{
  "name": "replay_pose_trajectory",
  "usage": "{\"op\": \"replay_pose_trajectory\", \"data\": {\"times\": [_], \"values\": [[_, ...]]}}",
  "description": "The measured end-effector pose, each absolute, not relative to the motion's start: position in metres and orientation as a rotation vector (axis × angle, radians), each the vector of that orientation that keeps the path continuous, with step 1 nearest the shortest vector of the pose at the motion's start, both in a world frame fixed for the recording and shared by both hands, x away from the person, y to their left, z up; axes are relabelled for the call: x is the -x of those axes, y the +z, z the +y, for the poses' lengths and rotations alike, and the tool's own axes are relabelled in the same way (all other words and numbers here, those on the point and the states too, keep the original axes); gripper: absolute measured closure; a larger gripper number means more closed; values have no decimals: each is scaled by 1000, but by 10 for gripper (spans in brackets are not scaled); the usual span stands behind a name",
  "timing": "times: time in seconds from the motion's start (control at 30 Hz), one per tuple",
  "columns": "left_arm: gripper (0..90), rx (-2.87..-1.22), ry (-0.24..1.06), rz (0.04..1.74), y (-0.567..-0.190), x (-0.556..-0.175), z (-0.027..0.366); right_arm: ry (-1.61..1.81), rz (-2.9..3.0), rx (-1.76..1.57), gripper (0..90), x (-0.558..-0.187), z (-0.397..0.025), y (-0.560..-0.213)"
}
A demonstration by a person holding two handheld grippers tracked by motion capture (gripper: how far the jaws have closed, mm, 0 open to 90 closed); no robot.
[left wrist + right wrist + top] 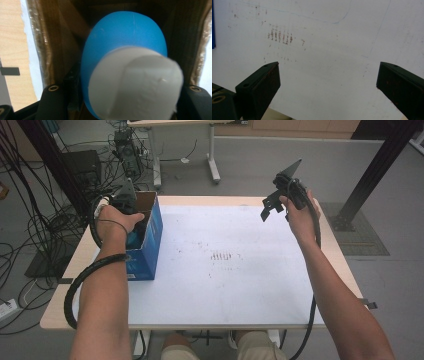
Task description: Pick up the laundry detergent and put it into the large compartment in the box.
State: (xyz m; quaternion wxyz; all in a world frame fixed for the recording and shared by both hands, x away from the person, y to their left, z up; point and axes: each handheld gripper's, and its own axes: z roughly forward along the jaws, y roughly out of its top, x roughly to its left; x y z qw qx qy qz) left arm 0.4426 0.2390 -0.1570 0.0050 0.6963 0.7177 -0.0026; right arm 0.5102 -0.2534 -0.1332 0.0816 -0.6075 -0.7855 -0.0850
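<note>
Left gripper view shows the left claw (130, 100) pinching a blue-and-white rounded plastic object (125, 50) inside the blue cardboard box (150, 240); lift straight up, clearing the walls. Right claw (328, 82) hovers spread.

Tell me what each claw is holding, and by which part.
The left claw, inside the cardboard box, grips a blue-and-white object by its white end. The right claw is open above the table, holding nothing.

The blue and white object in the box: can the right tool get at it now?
Probably not yet: the right tool is held open above the table's far right, and the left tool already occupies the blue box, apparently gripping that object.
</note>
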Motion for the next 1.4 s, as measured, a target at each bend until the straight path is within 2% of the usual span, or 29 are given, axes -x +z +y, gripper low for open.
{"op": "replay_pose_trajectory", "data": {"times": [0.77, 1.4], "values": [[368, -2165, -8, 2241, -159, -439, 244, -218, -2358, 1800, 50, -514, -238, -141], [366, -2158, -14, 2247, -159, -440, 246, -220, -2351, 1808, 50, -514, -242, -141]]}}
